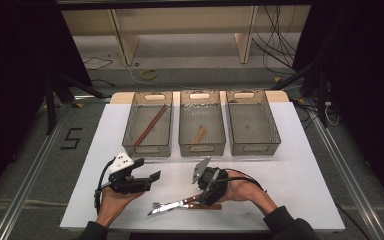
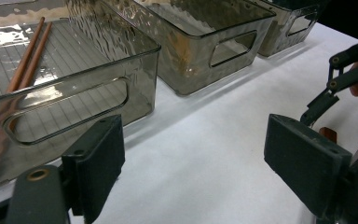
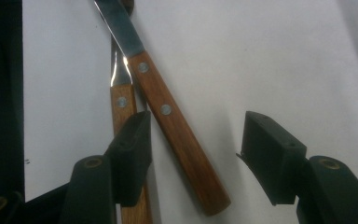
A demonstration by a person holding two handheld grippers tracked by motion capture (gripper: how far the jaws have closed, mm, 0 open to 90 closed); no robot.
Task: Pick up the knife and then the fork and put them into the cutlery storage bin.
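A knife [image 1: 167,208] and a fork [image 1: 154,204], both with wooden handles, lie side by side on the white table near its front edge. My right gripper [image 1: 200,199] points down at their handles. In the right gripper view the knife's handle [image 3: 177,135] lies between the open jaws of that gripper [image 3: 196,129] with neither pad pressing on it. The fork's handle [image 3: 121,105] runs under the left jaw. To the left, my left gripper [image 1: 147,170] is held just above the table, open and holding nothing [image 2: 196,140].
Three smoky see-through bins stand in a row at the back of the table. The left bin [image 1: 130,131] holds a pair of brown chopsticks [image 1: 150,125] [image 2: 28,60]. The middle bin [image 1: 184,131] holds a small wooden piece [image 1: 199,134], and the right bin [image 1: 274,131] looks bare.
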